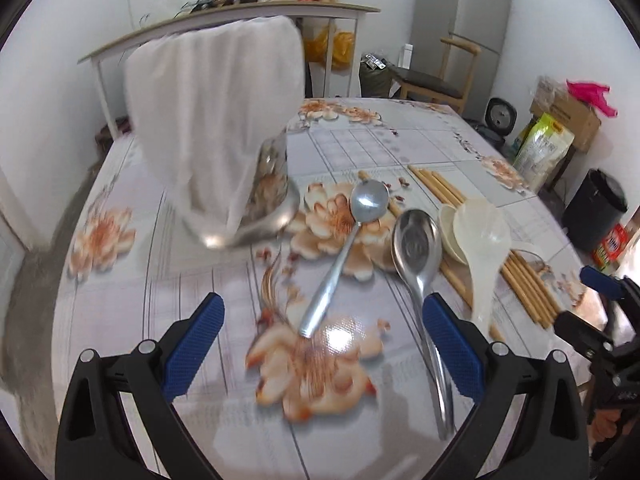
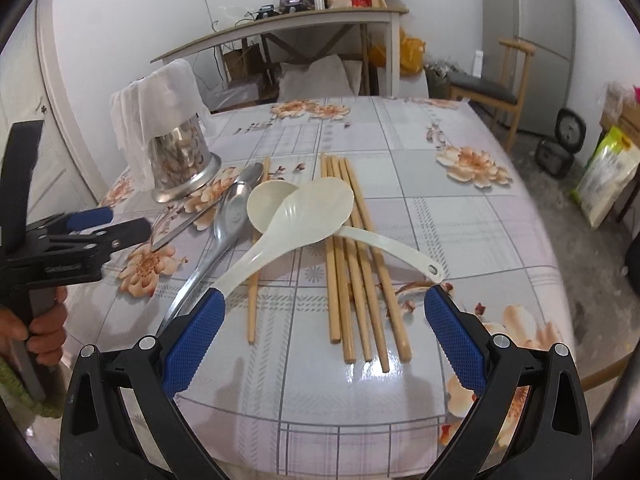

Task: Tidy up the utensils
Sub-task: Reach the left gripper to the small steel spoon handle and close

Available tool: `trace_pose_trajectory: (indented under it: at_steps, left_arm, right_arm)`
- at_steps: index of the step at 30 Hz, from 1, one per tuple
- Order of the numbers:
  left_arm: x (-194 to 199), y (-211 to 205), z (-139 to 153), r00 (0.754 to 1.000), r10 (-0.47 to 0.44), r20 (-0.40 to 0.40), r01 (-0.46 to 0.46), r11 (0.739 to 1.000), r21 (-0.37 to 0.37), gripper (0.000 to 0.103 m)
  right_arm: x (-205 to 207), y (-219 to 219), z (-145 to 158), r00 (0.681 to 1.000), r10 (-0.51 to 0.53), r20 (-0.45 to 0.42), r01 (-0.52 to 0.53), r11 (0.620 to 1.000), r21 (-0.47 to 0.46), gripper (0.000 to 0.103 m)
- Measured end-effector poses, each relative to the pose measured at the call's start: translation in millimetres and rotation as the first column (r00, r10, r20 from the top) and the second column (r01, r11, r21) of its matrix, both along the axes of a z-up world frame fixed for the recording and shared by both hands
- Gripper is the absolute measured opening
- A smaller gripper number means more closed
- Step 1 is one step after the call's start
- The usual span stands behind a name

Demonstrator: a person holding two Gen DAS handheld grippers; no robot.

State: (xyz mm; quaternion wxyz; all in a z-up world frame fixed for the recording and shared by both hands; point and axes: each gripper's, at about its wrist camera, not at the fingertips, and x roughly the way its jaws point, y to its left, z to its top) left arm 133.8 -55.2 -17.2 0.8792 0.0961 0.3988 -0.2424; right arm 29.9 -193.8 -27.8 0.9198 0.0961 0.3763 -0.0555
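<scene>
A shiny metal utensil holder stands on the table with a white cloth draped over it. Two steel spoons lie beside it: a small one and a large one. Two white plastic spoons cross over several wooden chopsticks. My left gripper hangs open above the small spoon's handle end. My right gripper is open above the near ends of the chopsticks. Each gripper shows at the edge of the other's view.
The floral tablecloth covers a rounded table. Behind it are a wooden side table with clutter, a fridge and a wooden chair. A black bin and bags stand on the floor at the right.
</scene>
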Motion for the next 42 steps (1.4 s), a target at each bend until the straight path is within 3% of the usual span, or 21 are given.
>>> trace_pose_trajectory:
  at_steps: [3, 5, 9, 14, 22, 30, 35, 39, 42]
  left_arm:
    - [13.0, -17.7, -5.7, 1.0, -0.024, 0.009, 0.024, 0.998, 0.064, 0.078]
    - [18.9, -29.4, -14.3, 0.998, -0.055, 0.001, 0.055, 0.991, 0.124, 0.059]
    - [25.6, -43.5, -32.3, 0.995, -0.095, -0.037, 0.101, 0.972, 0.214, 0.038]
    - [33.7, -46.3, -39.1, 0.994, -0.094, -0.048, 0.103, 0.969, 0.226, 0.011]
    - [21.4, -38.0, -37.9, 0.997, -0.053, -0.055, 0.064, 0.969, 0.238, 0.009]
    - [-8.8, 9.2, -35.7, 0.989, 0.106, -0.101, -0.083, 0.974, 0.209, 0.009]
    - [-34.5, 31.4, -34.4, 0.968, 0.213, -0.136, -0.184, 0.962, 0.2, 0.01]
    - [-47.6, 33.6, -30.6, 0.962, 0.184, -0.201, -0.159, 0.978, 0.137, 0.011]
    - [-49.1, 33.1, -26.6, 0.963, 0.121, -0.242, -0.107, 0.992, 0.072, 0.028]
  right_arm:
    - [5.3, -3.4, -1.1, 1.0, 0.001, 0.003, -0.001, 1.0, 0.012, 0.095]
    - [8.7, -6.5, -2.3, 1.0, -0.002, 0.005, 0.002, 1.0, 0.02, 0.095]
    - [16.4, -13.6, -8.4, 1.0, -0.009, -0.003, 0.01, 0.999, 0.053, 0.095]
    - [19.7, -17.5, -16.3, 1.0, -0.009, -0.02, 0.011, 0.997, 0.075, 0.095]
    - [12.1, -18.2, -13.1, 1.0, -0.024, -0.013, 0.025, 0.997, 0.07, 0.095]
    - [3.2, -10.0, -3.4, 1.0, -0.021, 0.003, 0.021, 0.999, 0.042, 0.095]
    - [0.9, -12.6, 7.6, 0.999, -0.027, 0.034, 0.025, 0.998, 0.05, 0.095]
    - [1.1, -11.4, 11.9, 0.999, -0.028, 0.044, 0.025, 0.998, 0.051, 0.095]
    - [2.4, -10.1, 12.4, 0.999, -0.026, 0.043, 0.024, 0.999, 0.046, 0.095]
